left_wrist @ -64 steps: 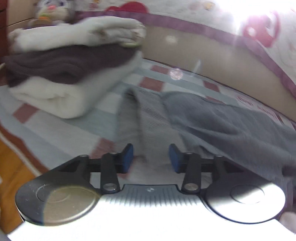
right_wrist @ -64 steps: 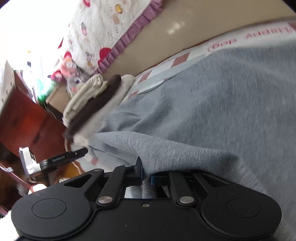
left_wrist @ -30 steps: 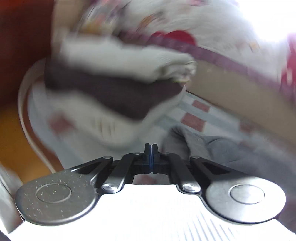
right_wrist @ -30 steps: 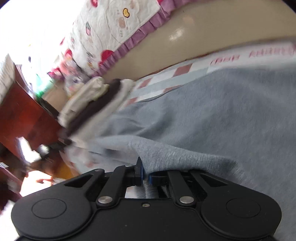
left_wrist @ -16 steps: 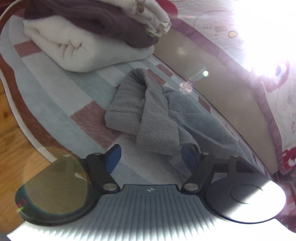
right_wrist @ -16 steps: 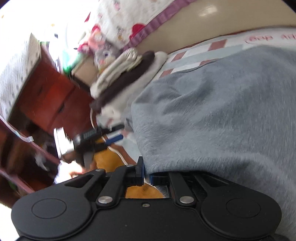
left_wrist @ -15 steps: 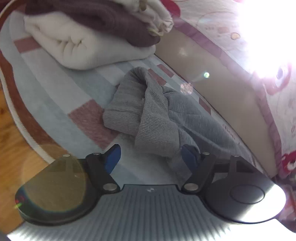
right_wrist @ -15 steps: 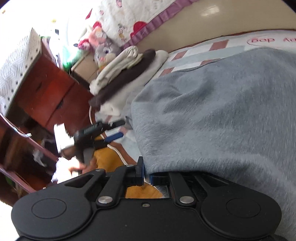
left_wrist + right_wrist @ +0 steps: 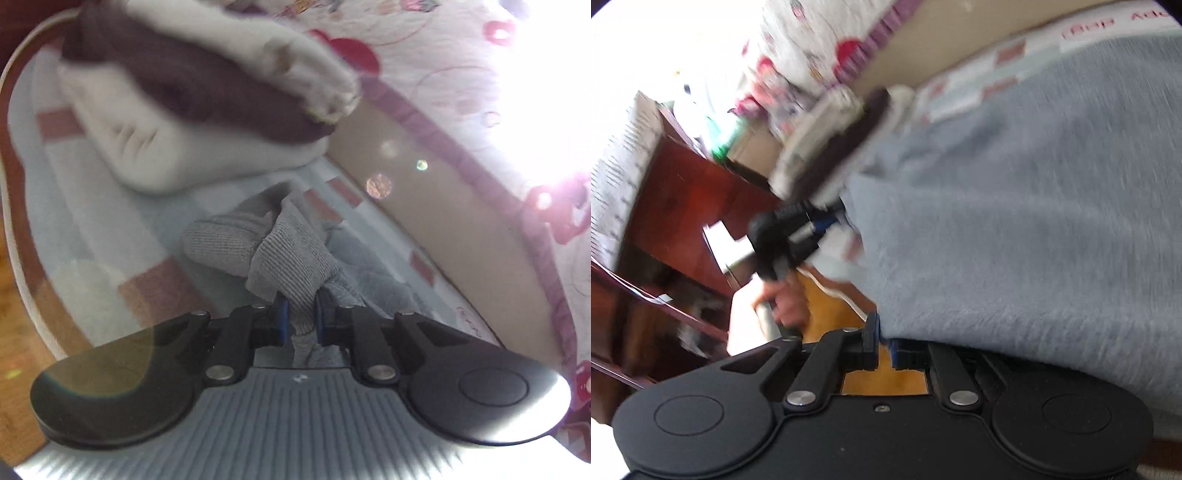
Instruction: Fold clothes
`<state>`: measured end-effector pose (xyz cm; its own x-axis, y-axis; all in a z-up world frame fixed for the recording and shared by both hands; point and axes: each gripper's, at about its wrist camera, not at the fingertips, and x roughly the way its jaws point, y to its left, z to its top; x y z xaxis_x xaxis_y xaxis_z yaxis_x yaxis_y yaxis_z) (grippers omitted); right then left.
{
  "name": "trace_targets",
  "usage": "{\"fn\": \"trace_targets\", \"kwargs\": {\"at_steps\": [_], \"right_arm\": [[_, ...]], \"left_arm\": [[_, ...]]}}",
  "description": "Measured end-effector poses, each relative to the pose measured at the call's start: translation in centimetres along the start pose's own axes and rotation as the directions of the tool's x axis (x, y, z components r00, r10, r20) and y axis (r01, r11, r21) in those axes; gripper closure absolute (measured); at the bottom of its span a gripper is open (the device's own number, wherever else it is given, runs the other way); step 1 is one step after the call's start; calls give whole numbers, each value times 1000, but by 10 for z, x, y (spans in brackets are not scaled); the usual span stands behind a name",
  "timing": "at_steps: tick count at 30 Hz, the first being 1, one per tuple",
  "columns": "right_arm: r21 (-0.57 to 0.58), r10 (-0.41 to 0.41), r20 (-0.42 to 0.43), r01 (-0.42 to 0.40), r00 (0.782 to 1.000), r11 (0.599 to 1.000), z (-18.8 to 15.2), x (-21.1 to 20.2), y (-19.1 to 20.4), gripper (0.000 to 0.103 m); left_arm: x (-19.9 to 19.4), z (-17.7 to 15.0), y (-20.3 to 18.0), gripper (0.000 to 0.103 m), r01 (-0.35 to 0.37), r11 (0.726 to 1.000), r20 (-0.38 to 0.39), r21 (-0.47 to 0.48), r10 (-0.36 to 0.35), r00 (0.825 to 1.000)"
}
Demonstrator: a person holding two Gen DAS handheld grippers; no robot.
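Left gripper (image 9: 299, 319): jaws pinch the ribbed cuff (image 9: 291, 266) of the grey sweater (image 9: 1034, 221).
Right gripper (image 9: 884, 345): jaws pinch the sweater's edge.

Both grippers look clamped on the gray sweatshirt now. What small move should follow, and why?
Probably lift the left gripper and carry the ribbed cuff inward over the gray sweatshirt. Its jaws are shut on the bunched cuff, which sits crumpled on the striped mat beside the stack of folded clothes. The right gripper pins the body's edge, so the sleeve can be folded across.
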<state>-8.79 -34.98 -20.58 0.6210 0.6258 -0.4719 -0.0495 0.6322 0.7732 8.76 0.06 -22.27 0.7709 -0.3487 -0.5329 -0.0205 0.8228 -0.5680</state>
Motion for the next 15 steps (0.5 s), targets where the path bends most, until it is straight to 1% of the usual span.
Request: {"fn": "trace_targets", "kwargs": {"at_steps": [1, 2, 3, 4, 5, 6, 8, 9, 10, 11, 12, 13, 14, 15], "right_arm": [[-1, -18, -16, 18, 1000, 1000, -4, 2, 1, 94], [-8, -41, -37, 41, 998, 999, -5, 1, 2, 95], [-16, -64, -57, 63, 996, 998, -6, 0, 4, 95], [-19, -83, -76, 82, 994, 996, -6, -2, 5, 95], [-6, -88, -90, 88, 992, 996, -5, -10, 5, 94], [10, -93, -99, 94, 991, 996, -3, -20, 6, 93], [67, -107, -69, 112, 992, 991, 2, -58, 3, 81], [97, -151, -33, 154, 988, 983, 7, -83, -1, 63], [129, -196, 3, 194, 981, 973, 12, -109, -5, 49], [163, -242, 37, 233, 970, 959, 17, -136, -9, 48], [201, -295, 68, 277, 953, 940, 23, -165, -15, 48], [244, -351, 98, 319, 931, 916, 29, -196, -22, 48], [300, -413, 125, 363, 902, 882, 36, -229, -31, 47], [358, -472, 144, 399, 870, 844, 40, -259, -42, 41]], "left_arm": [[6, -4, 11, 90, 2, 999, -8, -47, -2, 1000], [7, -8, 26, 89, 42, 991, -1, -124, -42, 999], [8, -11, 41, 89, 80, 976, 8, -201, -80, 997], [8, -12, 51, 89, 92, 961, -2, -261, -95, 995], [7, -11, 55, 89, 98, 954, -7, -283, -104, 995], [4, -8, 47, 89, 76, 969, -15, -235, -82, 997], [-1, -2, 30, 86, 31, 990, -27, -137, -35, 999], [-4, 0, 21, 82, 5, 996, -24, -93, -8, 1000], [-7, 2, 13, 80, -29, 998, -24, -59, 28, 999], [-10, 2, 5, 75, -73, 997, -22, -33, 73, 997], [-13, 2, -2, 64, -118, 993, -18, -7, 118, 993], [-17, 2, -8, 58, -170, 985, -7, 16, 170, 985], [-24, 1, -15, 51, -190, 981, -1, 42, 190, 982], [-32, 1, -23, 46, -210, 975, 6, 67, 210, 978]]}}
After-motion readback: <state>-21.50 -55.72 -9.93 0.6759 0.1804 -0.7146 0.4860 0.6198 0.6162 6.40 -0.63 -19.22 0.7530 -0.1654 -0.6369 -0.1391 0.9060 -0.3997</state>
